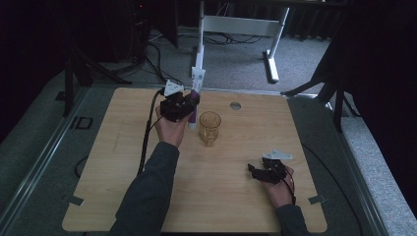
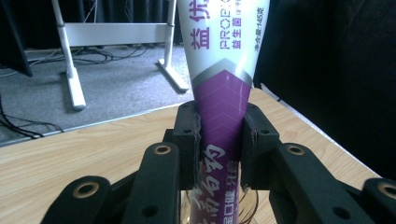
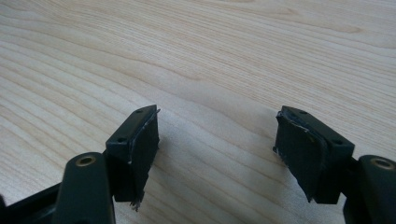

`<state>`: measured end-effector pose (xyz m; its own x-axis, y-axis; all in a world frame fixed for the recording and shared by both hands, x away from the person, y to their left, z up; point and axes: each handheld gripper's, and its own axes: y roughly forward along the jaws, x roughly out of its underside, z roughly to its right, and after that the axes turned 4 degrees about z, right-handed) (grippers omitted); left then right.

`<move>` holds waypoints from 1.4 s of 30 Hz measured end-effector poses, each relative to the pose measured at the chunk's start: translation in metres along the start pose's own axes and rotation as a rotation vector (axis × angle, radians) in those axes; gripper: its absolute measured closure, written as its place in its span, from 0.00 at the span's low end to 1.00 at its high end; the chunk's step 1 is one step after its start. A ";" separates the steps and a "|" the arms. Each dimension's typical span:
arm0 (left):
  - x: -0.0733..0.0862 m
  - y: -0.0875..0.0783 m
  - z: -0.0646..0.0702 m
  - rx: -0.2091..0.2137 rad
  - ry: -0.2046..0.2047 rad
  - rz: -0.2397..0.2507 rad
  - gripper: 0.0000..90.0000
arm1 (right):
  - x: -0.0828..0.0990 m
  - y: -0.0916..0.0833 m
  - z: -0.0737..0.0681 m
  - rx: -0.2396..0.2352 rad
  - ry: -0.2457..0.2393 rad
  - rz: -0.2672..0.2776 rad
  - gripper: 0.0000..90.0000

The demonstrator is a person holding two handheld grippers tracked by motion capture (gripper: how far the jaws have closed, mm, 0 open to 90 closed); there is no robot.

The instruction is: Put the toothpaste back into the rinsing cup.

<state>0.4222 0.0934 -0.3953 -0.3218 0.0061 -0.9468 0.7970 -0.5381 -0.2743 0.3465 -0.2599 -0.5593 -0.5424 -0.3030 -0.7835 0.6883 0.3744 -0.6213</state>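
Pads (image 2: 189, 140) pinch glossy tapered toothpaste tube (image 2: 224, 84).

The left gripper (image 2: 219, 140) clamps its black fingers (image 2: 187, 135) on the purple lower part of an upright white-and-purple tube (image 2: 223, 70). Below them sits what looks like the rim of a clear glass (image 2: 250, 205), cut off by the frame. The wooden bench (image 2: 84, 144) ends at grey carpet (image 2: 116, 88), where a white frame (image 2: 112, 35) stands.

A white-and-purple toothpaste tube (image 2: 223, 93) stands upright, purple end down, just beside an amber ribbed drinking glass (image 1: 209, 127) standing near the middle of the desk (image 1: 123, 162).
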 end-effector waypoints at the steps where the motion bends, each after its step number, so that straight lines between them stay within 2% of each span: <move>1: 0.000 0.000 0.000 0.001 0.000 0.000 0.79 | 0.000 0.000 0.000 0.000 0.000 0.000 0.33; 10: -0.001 0.004 0.001 0.011 -0.007 0.019 0.79 | 0.000 0.000 0.000 -0.001 -0.001 -0.001 0.33; 24: -0.005 0.020 0.013 0.034 0.018 0.017 0.79 | 0.000 0.000 0.000 0.000 -0.002 0.000 0.33; 33: 0.001 0.036 0.015 0.048 -0.003 0.028 0.79 | 0.000 0.000 0.000 0.000 -0.001 -0.001 0.33; 42: 0.006 0.050 0.017 0.042 0.004 0.028 0.79 | 0.000 0.000 0.000 -0.002 -0.004 0.000 0.33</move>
<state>0.4509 0.0522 -0.4119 -0.2977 -0.0062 -0.9546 0.7832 -0.5733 -0.2406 0.3465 -0.2601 -0.5594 -0.5406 -0.3068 -0.7833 0.6870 0.3764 -0.6216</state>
